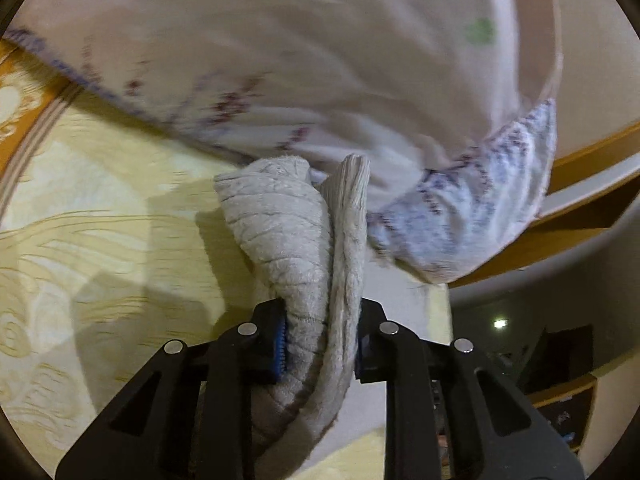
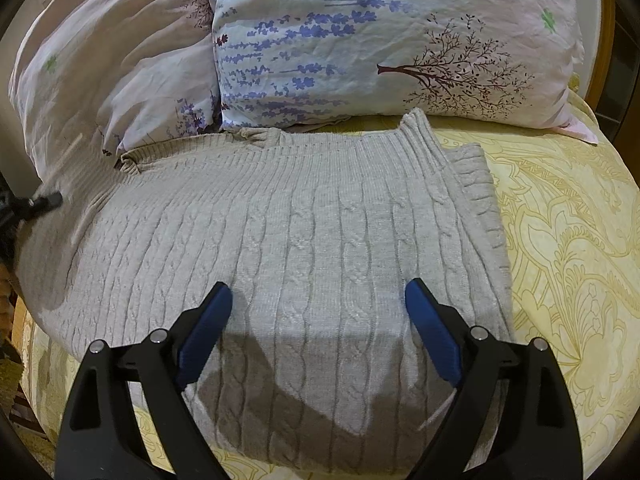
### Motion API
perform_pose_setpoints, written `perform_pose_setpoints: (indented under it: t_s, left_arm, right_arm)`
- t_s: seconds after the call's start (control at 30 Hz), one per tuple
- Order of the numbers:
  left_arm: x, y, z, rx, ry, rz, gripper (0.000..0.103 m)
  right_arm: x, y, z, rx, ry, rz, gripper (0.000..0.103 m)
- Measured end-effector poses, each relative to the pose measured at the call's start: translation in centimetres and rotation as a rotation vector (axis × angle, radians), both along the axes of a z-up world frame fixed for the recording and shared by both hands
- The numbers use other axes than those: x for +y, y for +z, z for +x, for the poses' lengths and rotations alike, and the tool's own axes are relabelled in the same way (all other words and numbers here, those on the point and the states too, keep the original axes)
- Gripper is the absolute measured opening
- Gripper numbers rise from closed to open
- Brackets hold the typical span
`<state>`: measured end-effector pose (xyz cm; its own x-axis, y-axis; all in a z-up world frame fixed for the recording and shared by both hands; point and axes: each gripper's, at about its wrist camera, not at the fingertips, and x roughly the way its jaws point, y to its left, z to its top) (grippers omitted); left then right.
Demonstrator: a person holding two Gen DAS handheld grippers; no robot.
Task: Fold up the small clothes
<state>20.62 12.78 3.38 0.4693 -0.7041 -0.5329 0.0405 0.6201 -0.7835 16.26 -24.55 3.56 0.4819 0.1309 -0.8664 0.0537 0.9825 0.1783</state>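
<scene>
A grey cable-knit sweater lies spread on the yellow patterned bedspread, its right side folded in. My right gripper hovers just above its lower middle, open, with nothing between the blue pads. In the left wrist view my left gripper is shut on a bunched fold of the same grey sweater, which stands up between the fingers in front of a pillow. In the right wrist view the left gripper's dark tip shows at the left edge, at the sweater's lifted, blurred left side.
Two floral pillows lean at the head of the bed, right behind the sweater's collar. One pillow fills the upper left wrist view. A wooden bed frame and dark furniture lie off to the right.
</scene>
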Motion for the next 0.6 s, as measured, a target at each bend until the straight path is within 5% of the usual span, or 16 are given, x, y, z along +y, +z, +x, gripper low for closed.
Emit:
perform_pose_setpoints:
  t_s: [0.33, 0.6]
  left_arm:
    - [-8.1, 2.9, 1.4, -0.023, -0.139, -0.127, 0.023]
    - [-15.4, 1.2, 2.2, 0.062, -0.185, -0.129, 0.023]
  right_arm:
    - [0.0, -0.2, -0.2, -0.008, -0.002, 0.006, 0.089]
    - [-1.8, 0.9, -1.8, -0.008, -0.052, 0.041, 0.088]
